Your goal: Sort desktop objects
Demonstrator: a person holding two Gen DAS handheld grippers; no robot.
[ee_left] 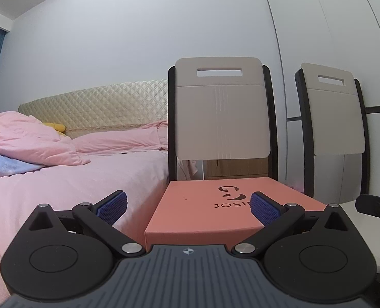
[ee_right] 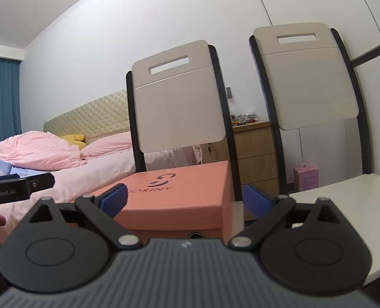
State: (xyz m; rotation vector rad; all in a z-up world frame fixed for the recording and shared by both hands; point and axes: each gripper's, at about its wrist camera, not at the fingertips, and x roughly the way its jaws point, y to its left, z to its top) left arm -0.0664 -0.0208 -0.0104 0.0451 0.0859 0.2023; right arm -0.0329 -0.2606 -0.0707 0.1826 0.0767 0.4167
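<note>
The box (ee_left: 215, 210), salmon-coloured with a dark logo on its lid, is seen closed and resting on the white worktop (ee_right: 343, 205), at its left end, in front of the nearer chair (ee_left: 220, 113). It lies just ahead of both tongs and is touched by neither.

The left tongs (ee_left: 188, 206) are spread wide with nothing between the pads; the right tongs (ee_right: 185, 200) are likewise released and empty, pointed at the box's near right corner. Whether the box is to be moved or opened cannot be told.

If the box is to be shifted, it would best be taken from both sides at once, low on its walls, with the pads set square to the cardboard so the lid is not lifted by accident. A one-sided pinch would probably tilt it.

No other objects are seen on the worktop. Two pale chairs are stood behind it, the second chair (ee_right: 305, 77) to the right. A bed (ee_left: 74, 179) with pink bedding lies to the left, a wooden dresser (ee_right: 254, 154) stands by the white wall, and a blue curtain (ee_right: 0, 102) hangs far left.
</note>
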